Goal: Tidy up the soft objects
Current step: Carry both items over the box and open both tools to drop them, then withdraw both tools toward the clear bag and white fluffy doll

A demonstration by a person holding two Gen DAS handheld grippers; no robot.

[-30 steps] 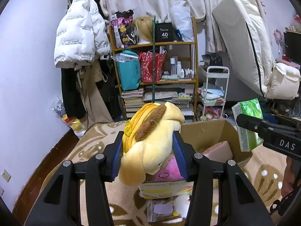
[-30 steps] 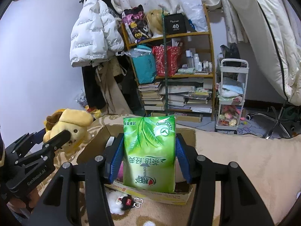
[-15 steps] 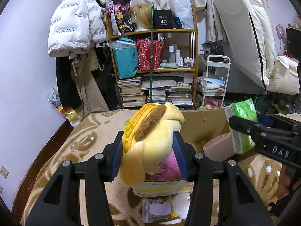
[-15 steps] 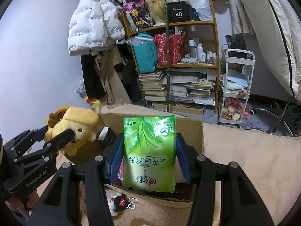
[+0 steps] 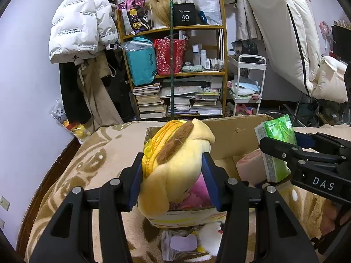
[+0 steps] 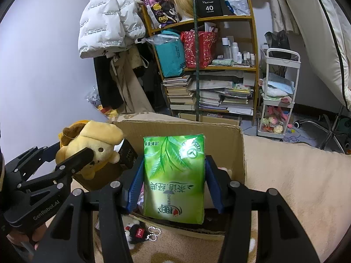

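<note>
My left gripper (image 5: 173,182) is shut on a yellow dog plush (image 5: 175,164) with a brown beret and holds it over the near left part of an open cardboard box (image 5: 232,135). My right gripper (image 6: 173,182) is shut on a green tissue pack (image 6: 174,175) and holds it over the same box (image 6: 179,129). The plush also shows in the right wrist view (image 6: 92,146), and the tissue pack in the left wrist view (image 5: 276,146). A pink plush (image 5: 195,195) and a pink roll (image 5: 250,168) lie inside the box.
The box stands on a beige patterned blanket (image 5: 87,164). A small white plush and a clear pouch (image 5: 186,241) lie in front of the box, with a black keychain plush (image 6: 136,232). A cluttered bookshelf (image 5: 175,70), hanging coats (image 5: 79,26) and a white trolley (image 5: 248,87) stand behind.
Both grippers have moved forward and down toward the box, each still holding its object. The plush and the tissue pack now hang over the box opening.
</note>
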